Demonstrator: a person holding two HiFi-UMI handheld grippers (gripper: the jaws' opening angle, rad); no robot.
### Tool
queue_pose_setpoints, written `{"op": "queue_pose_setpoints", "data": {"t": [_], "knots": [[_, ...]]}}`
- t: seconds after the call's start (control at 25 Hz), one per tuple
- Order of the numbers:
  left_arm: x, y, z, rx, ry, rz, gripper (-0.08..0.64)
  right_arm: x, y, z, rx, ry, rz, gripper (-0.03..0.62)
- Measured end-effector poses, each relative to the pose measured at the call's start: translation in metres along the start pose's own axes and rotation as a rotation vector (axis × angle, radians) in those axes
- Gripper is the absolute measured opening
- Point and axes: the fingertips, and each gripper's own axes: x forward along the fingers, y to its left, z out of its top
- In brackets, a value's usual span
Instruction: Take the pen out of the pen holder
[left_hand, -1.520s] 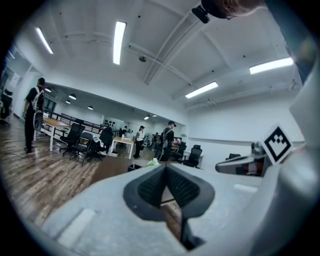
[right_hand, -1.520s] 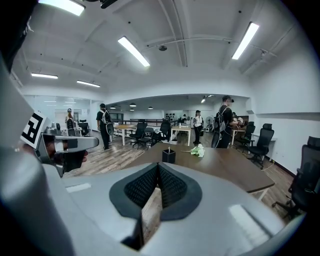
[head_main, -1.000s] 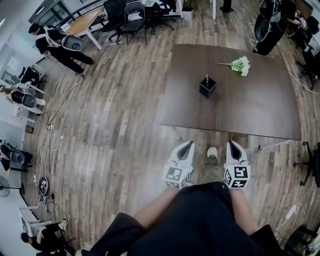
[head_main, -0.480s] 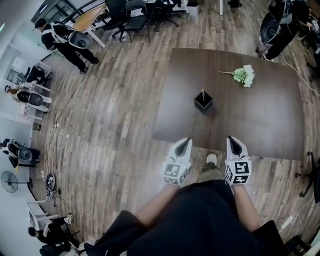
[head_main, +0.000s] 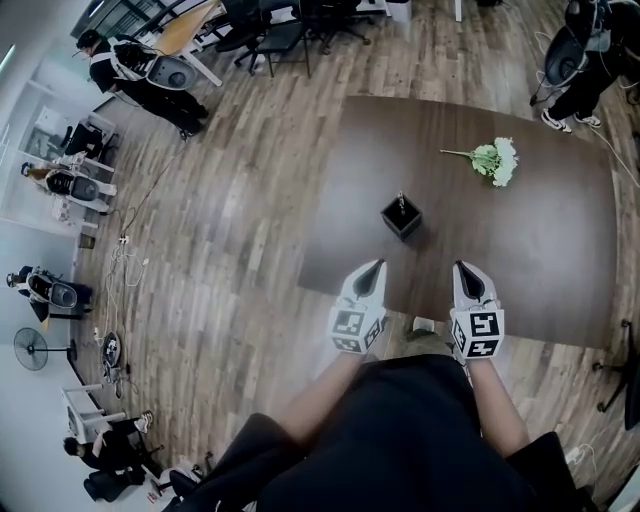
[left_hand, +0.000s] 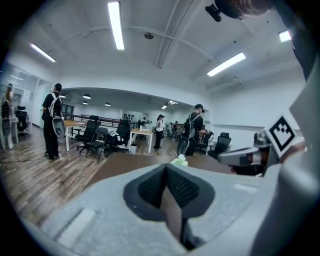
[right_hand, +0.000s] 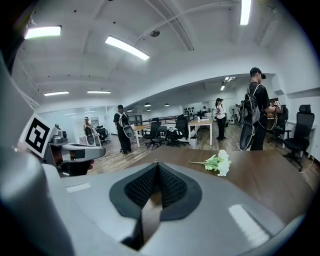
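Note:
The black square pen holder (head_main: 401, 218) stands on the dark wooden table (head_main: 540, 250), with a thin pen (head_main: 401, 199) upright in it. Both grippers reach over the table's near edge, short of the holder. My left gripper (head_main: 374, 266) sits below and a little left of it, jaws shut and empty. My right gripper (head_main: 463, 268) is to the holder's lower right, also shut and empty. In the right gripper view only the pen's tip (right_hand: 156, 161) shows above the closed jaws (right_hand: 157, 166). The left gripper view has its shut jaws (left_hand: 166, 168) hiding the holder.
A white-and-green flower sprig (head_main: 495, 160) lies at the table's far right, also seen as the sprig (right_hand: 217, 162). Office chairs and a desk (head_main: 190, 30) stand beyond the table. People stand at the far left (head_main: 130, 70) and far right (head_main: 585, 60). Wood floor surrounds the table.
The table and pen holder have drawn nearer in the head view. Both grippers went from over the floor to over the table's near edge, staying shut.

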Motion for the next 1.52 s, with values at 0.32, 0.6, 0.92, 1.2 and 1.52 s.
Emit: {"op": "queue_pose_setpoints", "data": {"t": [0.32, 0.6, 0.92, 1.2, 1.52], "knots": [[0.06, 0.028, -0.002, -0.002, 0.008, 0.056, 0.003, 0.033, -0.026, 0.002, 0.002, 0.016, 0.027, 0.002], [0.117, 0.043, -0.015, -0.015, 0.057, 0.031, 0.003, 0.05, -0.031, -0.001, -0.004, 0.029, 0.055, 0.003], [0.17, 0.064, -0.028, 0.038, 0.147, 0.034, 0.005, 0.069, -0.036, 0.01, 0.0, 0.019, 0.059, 0.002], [0.208, 0.077, -0.037, 0.088, 0.205, 0.015, 0.063, 0.078, -0.066, 0.02, 0.031, 0.013, -0.004, 0.003], [0.235, 0.086, -0.063, 0.126, 0.313, -0.034, 0.104, 0.086, -0.065, 0.027, 0.031, 0.018, 0.001, 0.002]]}}
